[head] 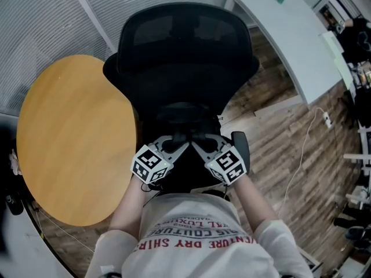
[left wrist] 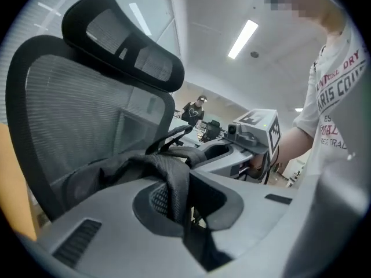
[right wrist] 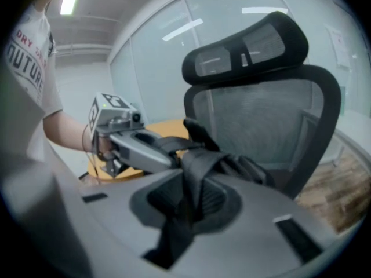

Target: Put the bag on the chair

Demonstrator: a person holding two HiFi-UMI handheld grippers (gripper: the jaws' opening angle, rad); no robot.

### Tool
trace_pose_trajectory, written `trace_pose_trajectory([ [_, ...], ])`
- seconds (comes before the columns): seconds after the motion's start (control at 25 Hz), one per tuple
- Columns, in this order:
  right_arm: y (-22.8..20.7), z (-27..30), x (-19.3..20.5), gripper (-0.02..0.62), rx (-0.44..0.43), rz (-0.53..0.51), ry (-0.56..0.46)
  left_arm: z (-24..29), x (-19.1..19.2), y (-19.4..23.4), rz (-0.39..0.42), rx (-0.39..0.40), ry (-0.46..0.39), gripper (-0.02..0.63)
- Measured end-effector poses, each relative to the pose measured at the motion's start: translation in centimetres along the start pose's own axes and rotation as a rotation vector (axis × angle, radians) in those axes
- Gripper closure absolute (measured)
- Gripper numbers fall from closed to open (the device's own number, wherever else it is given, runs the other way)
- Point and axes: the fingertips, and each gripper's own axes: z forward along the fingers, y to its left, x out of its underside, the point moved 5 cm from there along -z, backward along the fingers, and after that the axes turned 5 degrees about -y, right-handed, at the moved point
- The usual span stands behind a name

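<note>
A black mesh office chair [head: 185,51] stands right in front of me. On its seat lies the black bag [head: 183,119], hard to make out against the dark seat. My left gripper [head: 174,146] and right gripper [head: 200,146] sit side by side just above the bag's near end. In the left gripper view the left gripper [left wrist: 177,197] is shut on a black webbing strap [left wrist: 173,181] of the bag, with the chair back [left wrist: 75,114] behind. In the right gripper view the right gripper [right wrist: 191,202] pinches another strap [right wrist: 196,175], and the bag's body [right wrist: 249,169] slumps toward the chair back [right wrist: 272,114].
A round wooden table [head: 69,138] stands close on the chair's left. A white desk [head: 290,33] curves along the upper right over wooden flooring with a white cable [head: 301,155]. Glass walls stand behind the chair. A person [left wrist: 194,112] is far off in the left gripper view.
</note>
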Motion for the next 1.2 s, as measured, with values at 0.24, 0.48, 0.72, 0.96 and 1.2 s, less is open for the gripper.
trace_pose_trajectory([
  [0.24,-0.5,1.2,3.0,0.520,0.043,0.046,0.045,0.7,2.9,1.0,-0.092,-0.014,0.007,0.552],
  [0.48,-1.8,2.2,4.2,0.477,0.077,0.103,0.040,1.9,5.1,3.0,-0.146,-0.106,-0.001,0.526],
  [0.72,-2.8,1.7,4.7,0.378,0.143,0.164,-0.006,1.7,5.5,3.7,-0.216,-0.183,-0.073,0.384],
  [0.96,-2.8,-0.2,3.8,0.350,0.222,0.158,-0.042,0.4,4.7,2.9,-0.152,-0.257,-0.113,0.356],
  [1.2,-1.7,-3.2,0.3,0.417,0.269,0.114,-0.155,-0.7,1.2,0.2,0.032,-0.295,-0.153,0.396],
])
